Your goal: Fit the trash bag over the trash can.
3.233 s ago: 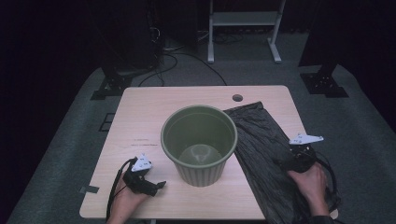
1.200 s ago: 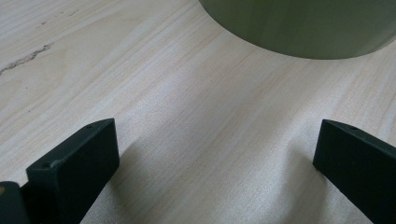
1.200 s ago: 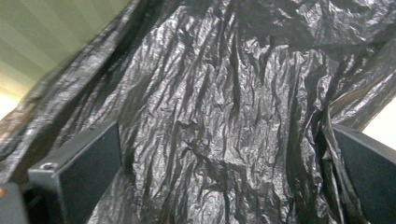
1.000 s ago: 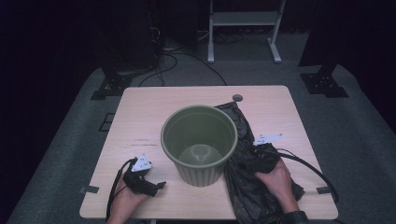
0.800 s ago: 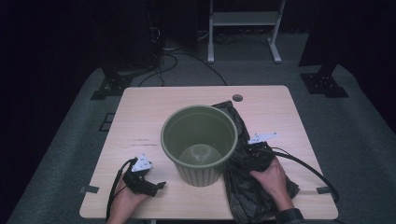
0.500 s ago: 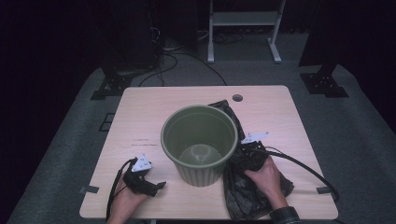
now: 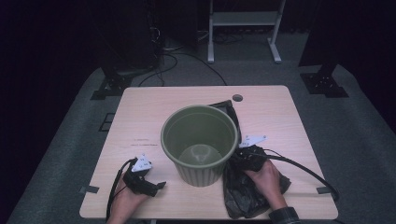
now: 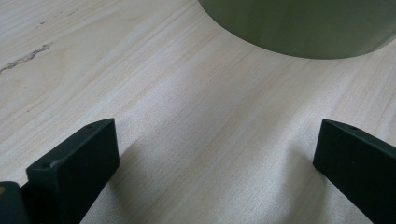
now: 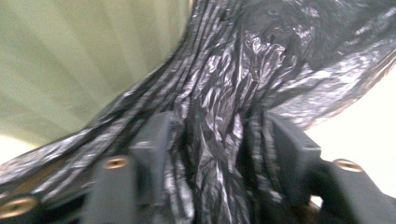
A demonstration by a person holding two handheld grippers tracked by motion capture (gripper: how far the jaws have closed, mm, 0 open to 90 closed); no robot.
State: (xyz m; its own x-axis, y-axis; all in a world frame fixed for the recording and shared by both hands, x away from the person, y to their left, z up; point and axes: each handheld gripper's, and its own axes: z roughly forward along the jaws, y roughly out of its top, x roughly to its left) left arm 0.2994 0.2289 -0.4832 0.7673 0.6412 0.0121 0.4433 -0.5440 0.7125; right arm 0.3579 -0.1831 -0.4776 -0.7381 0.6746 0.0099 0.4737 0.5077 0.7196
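Sliding in against the green bin [image 7: 200,144], the right gripper [image 9: 212,135] has just been closing on a bunched fold of the black bag [image 7: 247,191] lying on the counter [image 7: 280,116]; clamp firmly before lifting, while the left gripper [image 8: 215,154] rests open.

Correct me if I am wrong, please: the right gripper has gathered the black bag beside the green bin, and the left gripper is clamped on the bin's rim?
One part is wrong. The left gripper is not on the bin; the left gripper view shows its jaws wide apart over bare table, short of the bin's base. The right gripper does have the black bag bunched between its jaws beside the bin.
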